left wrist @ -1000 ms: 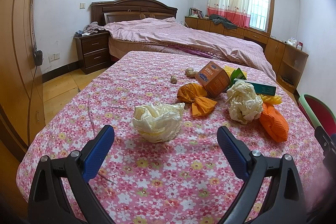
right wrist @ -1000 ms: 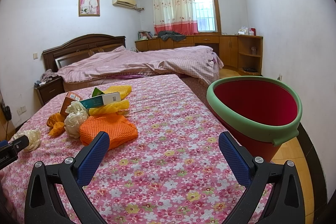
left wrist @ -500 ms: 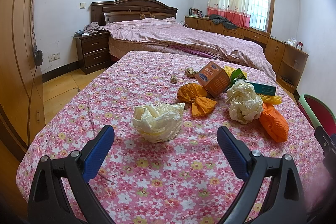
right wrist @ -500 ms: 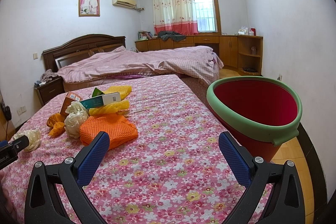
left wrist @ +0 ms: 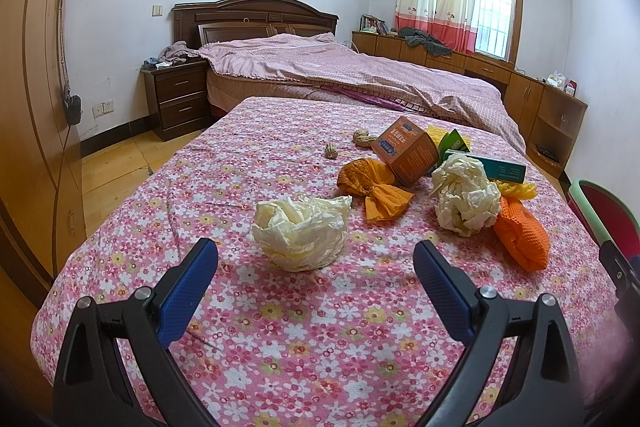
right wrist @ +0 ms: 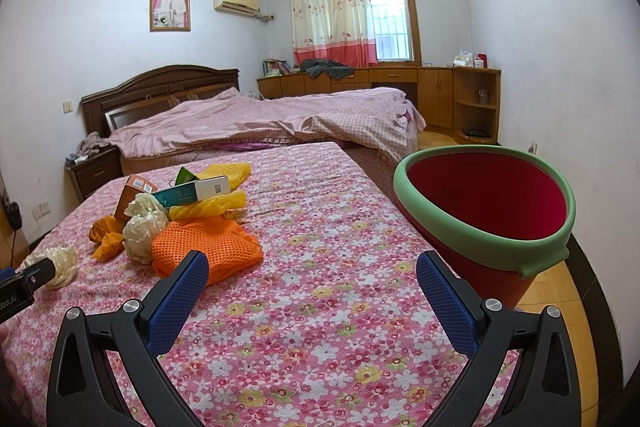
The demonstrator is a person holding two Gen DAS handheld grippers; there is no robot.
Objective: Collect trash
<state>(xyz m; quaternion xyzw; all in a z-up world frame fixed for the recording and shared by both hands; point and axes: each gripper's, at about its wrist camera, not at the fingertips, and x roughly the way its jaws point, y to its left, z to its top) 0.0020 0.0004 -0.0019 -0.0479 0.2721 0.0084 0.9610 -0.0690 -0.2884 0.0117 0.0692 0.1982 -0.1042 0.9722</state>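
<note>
Left gripper [left wrist: 316,271] has jaws spread, empty, lined up just short of the crumpled cream paper wad [left wrist: 300,233] on the pink floral-covered desk [left wrist: 280,347]; right gripper [right wrist: 312,275] also spread and empty, with the red bucket with green rim [right wrist: 486,205] at the desk's right edge. Rest of the trash sits clustered: second cream wad [left wrist: 464,201], orange mesh pouch [left wrist: 520,237], orange paper twist [left wrist: 372,187], brown carton [left wrist: 406,151]. Risk: the wad is light and springy, so a shallow pinch could push it away or snag the cloth.
</note>
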